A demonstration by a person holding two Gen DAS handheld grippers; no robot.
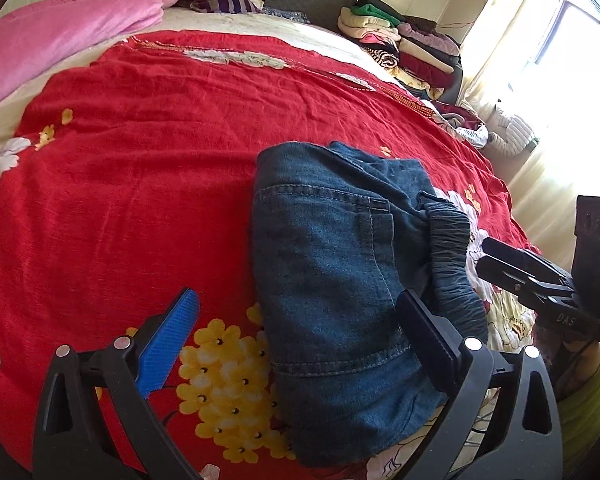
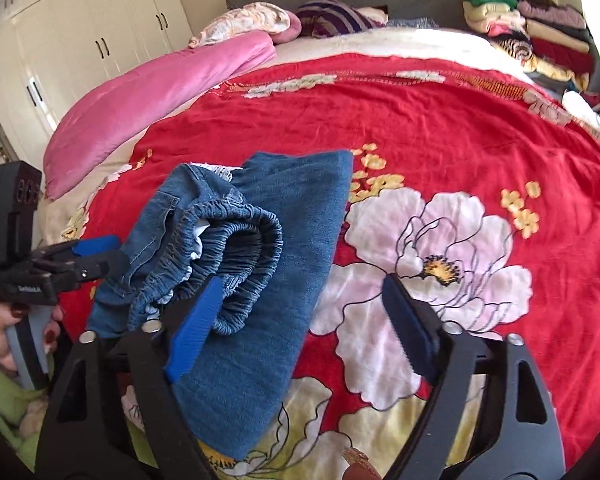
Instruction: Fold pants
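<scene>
red floral bedspread [image 1: 140,168], pink quilt [image 2: 152,96], stacked clothes [image 2: 540,40], white wardrobe [image 2: 80,40]

Folded blue denim pants [image 1: 332,280], elastic waistband right, on red floral bedspread [image 1: 140,168]; left gripper [image 1: 296,316] open astride near edge.

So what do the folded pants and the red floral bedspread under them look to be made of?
Pants: blue denim, matte, judging by the twill texture, contrast stitching and gathered elastic waistband. Red floral bedspread: soft woven cloth, likely cotton, matte with fine creases and printed flowers; exact fibre unclear.
</scene>
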